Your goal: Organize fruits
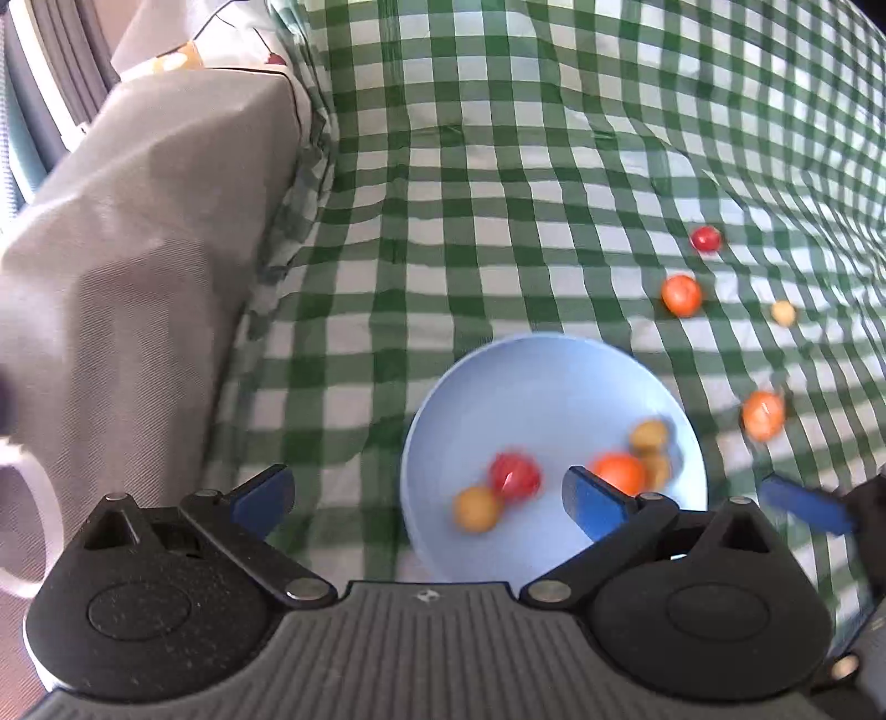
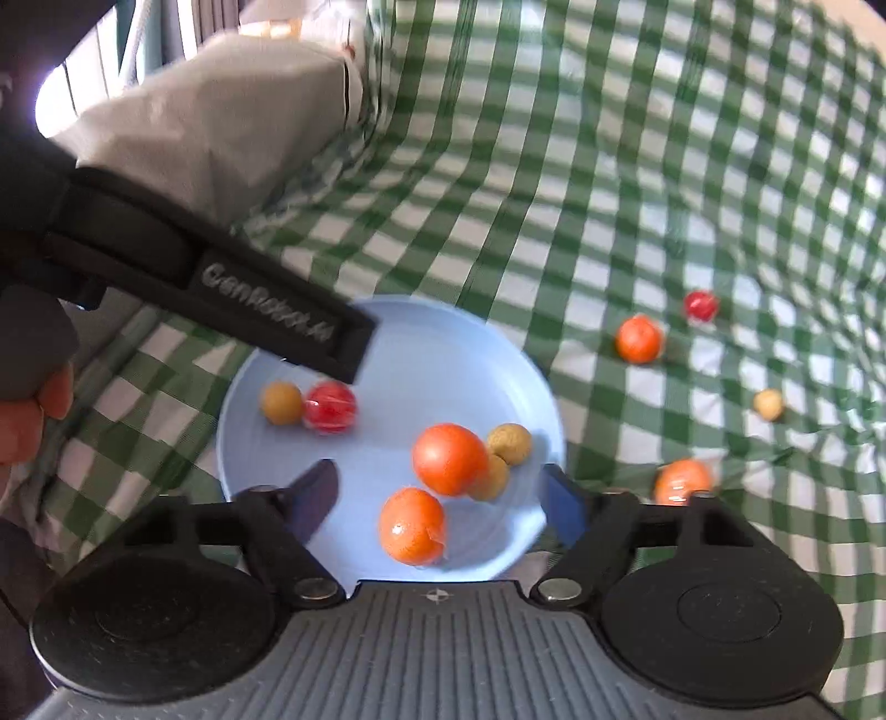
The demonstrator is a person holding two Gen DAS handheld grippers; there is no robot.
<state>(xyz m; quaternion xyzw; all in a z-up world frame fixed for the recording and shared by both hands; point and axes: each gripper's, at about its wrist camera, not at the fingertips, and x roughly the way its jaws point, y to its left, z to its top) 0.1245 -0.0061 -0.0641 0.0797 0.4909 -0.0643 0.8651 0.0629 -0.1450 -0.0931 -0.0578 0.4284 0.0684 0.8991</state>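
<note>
six fruits in blue bowl (image 2: pixel 515 360)

Looks like a home, prob. a bedroom or living room rather than a kitchen. The work surface is soft and rumpled, covered w/ a green-and-white checked cloth (image 1: pixel 498 166) that creases and sags like bedding or a loose sofa cover. Beside it lies a plain grey cushion or pillow (image 1: pixel 138 249), and behind that a bit of printed fabric (image 1: pixel 221 33) w/ a cartoon-like pattern. A light blue plastic bowl (image 2: pixel 443 343) and small fruit sit straight on the cloth. Grey vertical folds at the far left (image 1: pixel 61 72) may be curtains; view there is too blurred to be sure.
</note>
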